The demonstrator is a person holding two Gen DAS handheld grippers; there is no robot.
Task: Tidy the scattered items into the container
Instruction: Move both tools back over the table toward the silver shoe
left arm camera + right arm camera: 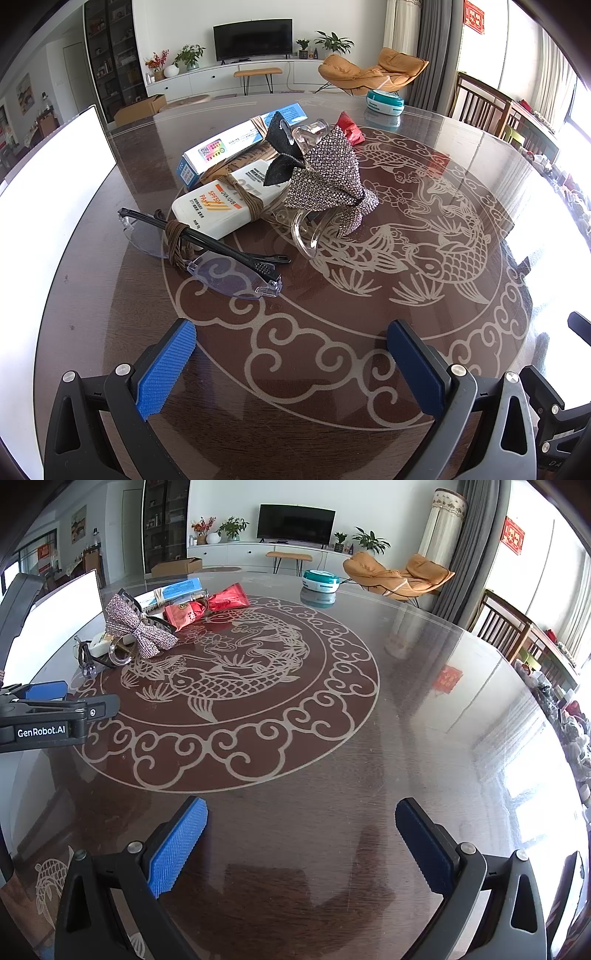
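A pile of items lies on the round table. In the left wrist view: rimless glasses [207,247] nearest, a white sunscreen tube [225,203], a blue-and-white box [240,144], a rhinestone bow hair clip [328,177] and a red packet [351,127] behind it. A white container [51,177] stands at the left edge. My left gripper [291,354] is open and empty, short of the glasses. My right gripper [301,834] is open and empty over bare table, far from the pile; the bow [136,627], red packets [207,605] and container [51,627] show at its far left.
A teal round tin [384,103] sits at the table's far edge, also in the right wrist view [320,580]. The left gripper's body [48,716] shows at the left of the right wrist view. Wooden chairs [509,627] stand at the right.
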